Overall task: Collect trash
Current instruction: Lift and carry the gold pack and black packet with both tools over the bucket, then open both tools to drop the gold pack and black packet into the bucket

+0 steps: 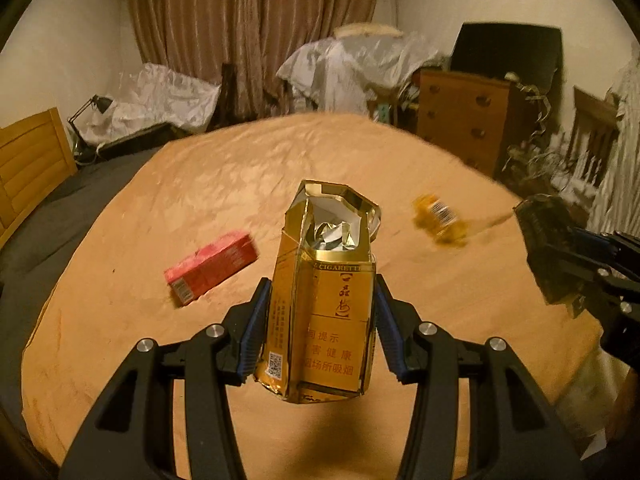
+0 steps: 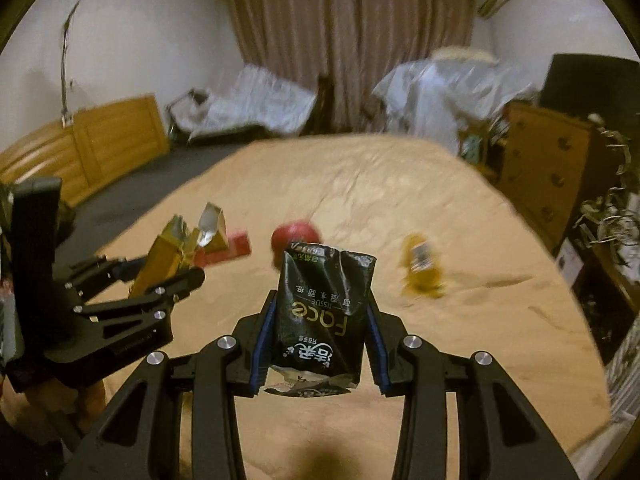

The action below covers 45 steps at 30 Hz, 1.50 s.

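Observation:
My left gripper (image 1: 320, 282) is shut on a torn gold cigarette pack (image 1: 324, 312), held upright above the tan bed cover (image 1: 200, 184). My right gripper (image 2: 322, 296) is shut on a crumpled black tissue pack (image 2: 320, 320), also lifted off the cover. Each gripper shows in the other's view: the right one (image 1: 560, 256) at the right edge, the left one (image 2: 160, 276) with the gold pack (image 2: 168, 256) at the left. On the cover lie a red cigarette pack (image 1: 212, 266) (image 2: 238, 245), a blurred yellow wrapper or small bottle (image 1: 440, 218) (image 2: 422, 266) and a red round thing (image 2: 296, 234).
A dark grey sheet (image 1: 60, 216) and a wooden headboard (image 1: 28, 164) lie to the left of the cover. A brown chest of drawers (image 1: 460, 120) stands past the bed's right side. Curtains (image 1: 248, 32) and sheet-covered furniture (image 1: 360, 64) fill the back.

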Motion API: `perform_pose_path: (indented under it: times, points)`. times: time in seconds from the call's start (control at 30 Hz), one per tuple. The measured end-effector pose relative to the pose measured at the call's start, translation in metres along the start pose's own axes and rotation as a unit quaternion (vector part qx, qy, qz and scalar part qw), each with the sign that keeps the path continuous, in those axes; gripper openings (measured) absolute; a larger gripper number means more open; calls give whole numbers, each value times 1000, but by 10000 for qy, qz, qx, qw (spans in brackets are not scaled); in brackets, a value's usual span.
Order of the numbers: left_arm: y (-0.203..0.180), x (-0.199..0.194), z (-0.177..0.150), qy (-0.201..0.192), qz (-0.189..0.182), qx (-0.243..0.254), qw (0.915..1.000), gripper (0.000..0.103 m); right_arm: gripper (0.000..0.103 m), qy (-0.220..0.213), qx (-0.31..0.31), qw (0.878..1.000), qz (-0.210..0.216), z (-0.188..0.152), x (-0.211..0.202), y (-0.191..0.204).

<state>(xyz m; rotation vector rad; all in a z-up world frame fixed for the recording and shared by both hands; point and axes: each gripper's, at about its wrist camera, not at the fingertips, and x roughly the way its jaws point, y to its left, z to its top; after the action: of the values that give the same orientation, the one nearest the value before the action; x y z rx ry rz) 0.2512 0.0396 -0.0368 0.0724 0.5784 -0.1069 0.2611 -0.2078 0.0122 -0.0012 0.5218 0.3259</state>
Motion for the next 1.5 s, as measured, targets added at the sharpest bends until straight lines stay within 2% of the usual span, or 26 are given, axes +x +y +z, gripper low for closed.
perform_pose_path:
  times: [0.2, 0.37, 0.7, 0.87, 1.0, 1.23, 1.3, 1.4, 1.5]
  points:
    - [-58, -48, 15, -481, -542, 121, 9973, 48, 42, -616, 150, 9965, -540, -6, -93, -33]
    - [-114, -64, 25, -643, -1021, 340, 9921, 48, 42, -808, 359, 9910, -1007, -17, -160, -73]
    - [-216, -87, 27, -731, -1877, 787, 9763, 48, 42, -852, 661, 9774, -1821, -53, -270, -155]
    - [-262, -85, 19, -516, -2324, 1057, 9655, 48, 42, -603, 827, 9728, -2079, -67, -303, -202]
    - [-298, -79, 9, -181, -2689, 1267, 9546, 48, 42, -103, 1101, 9705, -2142, -84, -314, -252]
    - [-362, -44, -20, 716, -3232, 1741, 9274, 48, 42, 826, 1675, 9630, -1943, -130, -305, -323]
    - [-374, -37, -28, 880, -3274, 1826, 9229, 48, 42, 1104, 1823, 9594, -1847, -148, -300, -341]
    - [-393, -23, -46, 1149, -3308, 2030, 9144, 48, 42, 1343, 1981, 9549, -1760, -162, -278, -348]
    - [-401, -18, -54, 1245, -3275, 2126, 9122, 48, 42, 1421, 2132, 9511, -1728, -174, -268, -353]
